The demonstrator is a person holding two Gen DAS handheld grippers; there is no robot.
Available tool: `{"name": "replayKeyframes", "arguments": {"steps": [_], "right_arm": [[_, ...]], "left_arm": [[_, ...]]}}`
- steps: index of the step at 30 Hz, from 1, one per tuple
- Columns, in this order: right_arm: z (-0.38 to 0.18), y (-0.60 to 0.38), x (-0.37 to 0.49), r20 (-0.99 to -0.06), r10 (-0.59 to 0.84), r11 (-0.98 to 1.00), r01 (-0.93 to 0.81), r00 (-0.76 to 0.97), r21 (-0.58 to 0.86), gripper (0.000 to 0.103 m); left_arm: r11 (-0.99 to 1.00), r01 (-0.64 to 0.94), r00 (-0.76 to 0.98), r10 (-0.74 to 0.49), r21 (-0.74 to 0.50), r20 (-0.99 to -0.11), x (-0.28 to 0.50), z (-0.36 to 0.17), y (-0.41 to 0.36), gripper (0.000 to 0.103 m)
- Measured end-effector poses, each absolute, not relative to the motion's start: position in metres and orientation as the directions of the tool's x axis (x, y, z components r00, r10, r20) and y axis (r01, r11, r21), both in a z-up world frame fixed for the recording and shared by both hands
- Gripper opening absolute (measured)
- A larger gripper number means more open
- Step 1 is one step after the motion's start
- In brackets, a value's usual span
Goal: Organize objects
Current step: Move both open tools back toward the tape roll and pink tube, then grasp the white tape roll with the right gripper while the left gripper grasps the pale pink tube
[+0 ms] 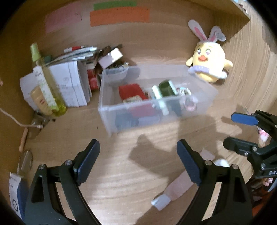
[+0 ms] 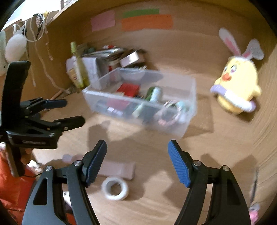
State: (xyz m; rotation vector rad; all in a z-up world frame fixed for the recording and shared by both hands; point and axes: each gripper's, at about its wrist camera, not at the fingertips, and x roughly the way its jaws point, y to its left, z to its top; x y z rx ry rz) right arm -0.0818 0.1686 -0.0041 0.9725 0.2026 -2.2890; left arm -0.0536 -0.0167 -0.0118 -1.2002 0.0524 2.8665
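A clear plastic bin (image 1: pixel 106 112) (image 2: pixel 188 124) stands mid-desk and holds a red box (image 1: pixel 131 90), a green can (image 1: pixel 166 88) and several small items. My left gripper (image 1: pixel 136 147) hovers in front of the bin, open with only bare desk between its fingers. It also shows in the right wrist view as the left gripper (image 2: pixel 72 111). My right gripper (image 2: pixel 137 145) is open and holds nothing; its other view is the right gripper (image 1: pixel 235 131). A white tape roll (image 2: pixel 115 188) and a pink card (image 2: pixel 119 168) lie on the desk below the right gripper.
A yellow plush chick with bunny ears (image 1: pixel 208 63) (image 2: pixel 237 86) sits right of the bin against the side wall. Books, boxes and a yellow-green bottle (image 1: pixel 46 83) crowd the back left corner. Coloured paper notes (image 1: pixel 119 16) stick to the back wall. A small grey-white piece (image 1: pixel 161 201) lies near the front.
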Motion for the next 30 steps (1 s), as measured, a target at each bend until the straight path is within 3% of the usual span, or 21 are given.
{"name": "replayKeyframes", "arguments": {"steps": [14,17,22,30], "right_arm": [[-0.048,0.160,-0.056,-0.759,-0.461,-0.786,0.608,-0.459,0.110,0.070],[-0.053,0.161,-0.054,-0.767,-0.449,-0.791,0.603,-0.459,0.102,0.061],[-0.057,0.163,-0.050,-0.773,-0.436,-0.796,0.599,-0.462,0.091,0.038],[-0.054,0.176,-0.054,-0.762,-0.417,-0.826,0.556,-0.495,0.091,0.036]], "left_arm": [[-0.998,-0.047,-0.623,0.067,-0.048,-0.779,-0.021,-0.047,-0.022,0.091],[-0.996,-0.071,-0.611,0.092,-0.062,-0.786,-0.019,-0.053,-0.017,0.091],[-0.991,-0.110,-0.584,0.124,-0.072,-0.802,-0.020,-0.062,-0.006,0.091],[-0.986,-0.157,-0.585,0.145,-0.064,-0.798,-0.026,-0.067,0.010,0.089]]}}
